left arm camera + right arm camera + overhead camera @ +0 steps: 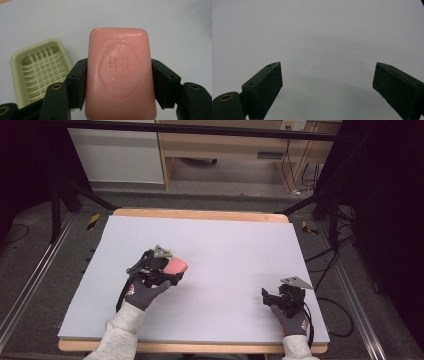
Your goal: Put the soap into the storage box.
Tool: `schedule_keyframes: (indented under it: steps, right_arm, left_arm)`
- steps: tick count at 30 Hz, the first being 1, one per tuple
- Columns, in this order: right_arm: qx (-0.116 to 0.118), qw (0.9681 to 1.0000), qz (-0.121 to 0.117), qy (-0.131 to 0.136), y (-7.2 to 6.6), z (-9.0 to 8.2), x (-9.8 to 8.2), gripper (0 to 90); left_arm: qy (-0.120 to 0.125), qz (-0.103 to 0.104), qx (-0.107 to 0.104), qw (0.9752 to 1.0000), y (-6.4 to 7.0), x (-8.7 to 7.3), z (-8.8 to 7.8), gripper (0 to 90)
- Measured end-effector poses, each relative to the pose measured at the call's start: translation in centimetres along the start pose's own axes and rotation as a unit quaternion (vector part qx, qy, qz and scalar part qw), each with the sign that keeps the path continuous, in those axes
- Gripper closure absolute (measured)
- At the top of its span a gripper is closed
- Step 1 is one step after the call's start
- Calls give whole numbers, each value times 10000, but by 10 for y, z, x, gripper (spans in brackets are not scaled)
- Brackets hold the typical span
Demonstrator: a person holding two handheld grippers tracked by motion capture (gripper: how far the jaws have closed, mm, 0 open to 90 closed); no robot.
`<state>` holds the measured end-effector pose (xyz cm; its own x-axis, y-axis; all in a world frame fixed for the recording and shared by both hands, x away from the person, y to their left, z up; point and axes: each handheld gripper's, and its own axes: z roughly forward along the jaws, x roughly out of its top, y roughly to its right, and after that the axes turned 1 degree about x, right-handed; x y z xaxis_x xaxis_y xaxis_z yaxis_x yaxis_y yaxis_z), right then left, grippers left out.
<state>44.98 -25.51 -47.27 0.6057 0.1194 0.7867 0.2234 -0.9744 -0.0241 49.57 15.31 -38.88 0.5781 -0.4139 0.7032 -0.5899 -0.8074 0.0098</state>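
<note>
A pink bar of soap point(120, 75) with an embossed oval stamp sits between the black jaws of my left gripper point(119, 83), which is shut on its two long sides. From above, the soap point(175, 266) pokes out of the left gripper point(170, 272) left of the board's middle. A pale green soap dish point(37, 72) with a slotted grid floor lies on the white surface to the left of the soap, below it in the left gripper view. My right gripper point(327, 86) stands open over bare white surface, and it rests near the board's front right corner point(272, 296).
The white board point(225, 250) lies on a wooden table point(200, 214) whose edge shows at the back and front. Black frame legs, rails and cables flank the table on both sides. A wooden cabinet stands behind.
</note>
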Motion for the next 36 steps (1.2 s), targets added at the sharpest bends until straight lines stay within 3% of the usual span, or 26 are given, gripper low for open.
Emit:
schedule_keyframes:
  steps: [13, 20, 36]
  right_arm:
    - [-6, 10000, -13, 2, 0, 0, 0, 93]
    - [-4, 10000, -4, 3, 0, 0, 0, 93]
    - [-12, 10000, -9, -6, 0, 1, 0, 93]
  left_arm:
    - [53, -222, 279, 9993, -27, 1, -6, 374]
    - [15, -420, 348, 9985, -41, -1, 2, 374]
    - [-32, -498, 631, 9968, -57, -2, 20, 374]
